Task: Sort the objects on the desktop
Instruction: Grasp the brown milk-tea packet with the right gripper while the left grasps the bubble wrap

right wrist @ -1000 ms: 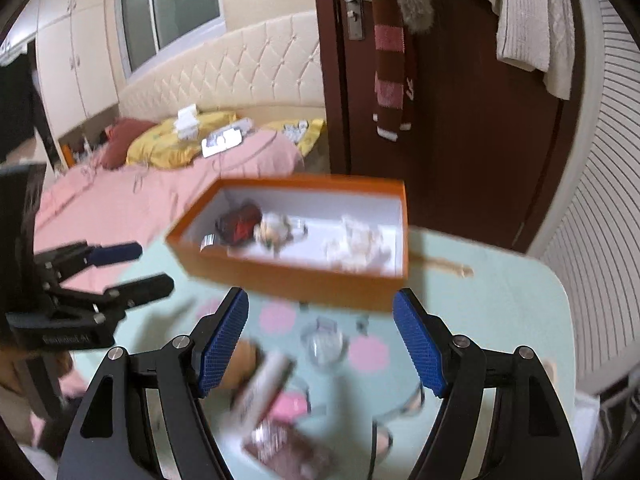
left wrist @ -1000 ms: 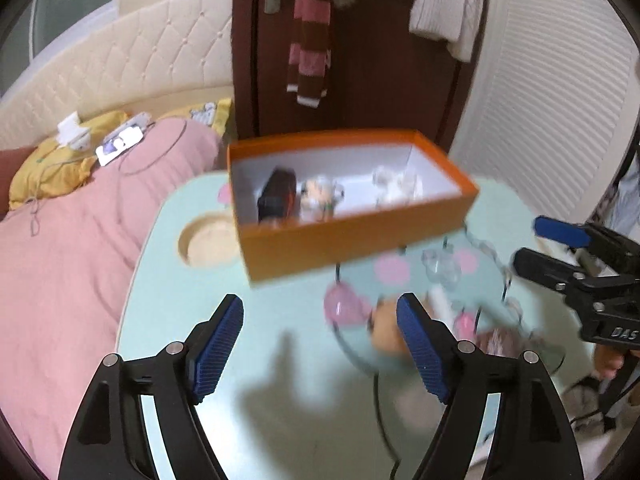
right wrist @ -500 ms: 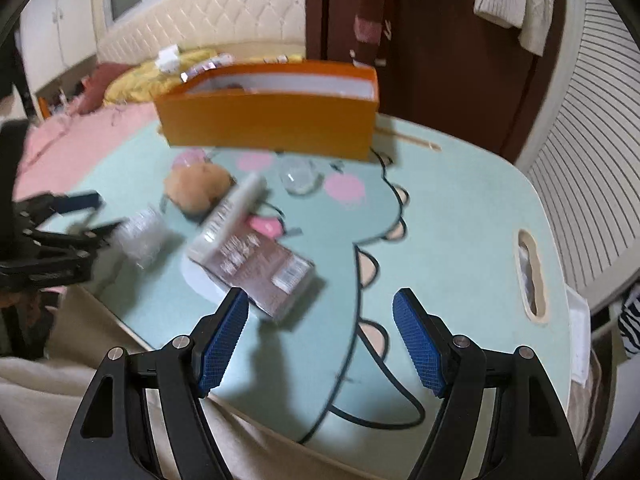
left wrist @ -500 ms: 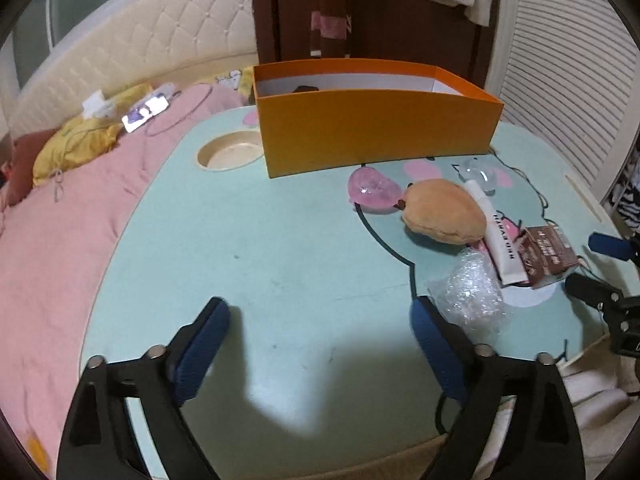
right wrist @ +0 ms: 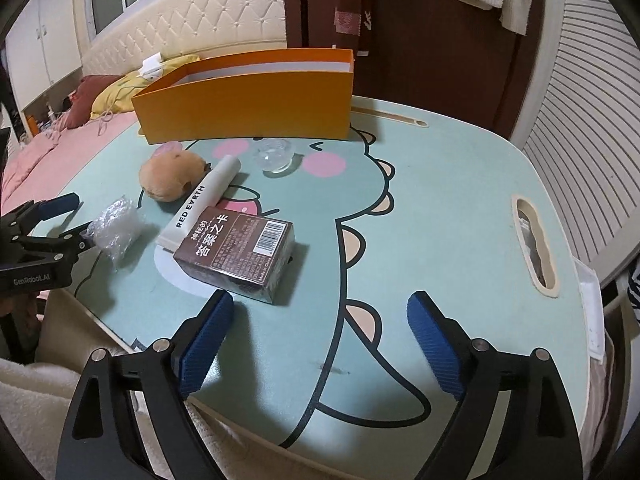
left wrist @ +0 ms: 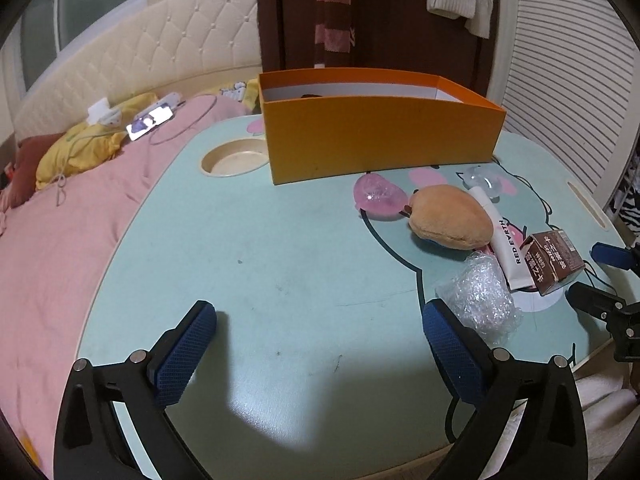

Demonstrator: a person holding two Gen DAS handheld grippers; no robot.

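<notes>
Lay clustered on the mint-green bench (right wrist: pixel 460 184), in front of the orange box (right wrist: pixel 248 100): brown carton (right wrist: pixel 236 254) resting on the end of a white tube (right wrist: pixel 204 204), tan plush toy (right wrist: pixel 172 174) touching the tube's other side, wad of bubble wrap (right wrist: pixel 118 226) just beside, clear round piece (right wrist: pixel 274 156) and pink translucent piece (left wrist: pixel 378 196) nearer the box. Hovered over bare bench with nothing between the pads: left tool (left wrist: pixel 316 356), jaws wide and opening a little; right tool (right wrist: pixel 316 340), jaws opening, its left pad near the carton's corner. Judged risky: carton lifted carelessly could drag or roll the tube; springy bubble wrap could slip from the pads. Read "RED EARTH" on the tube, "GenRobot.AI" on the left tool, Chinese characters plus a barcode on the carton.
</notes>
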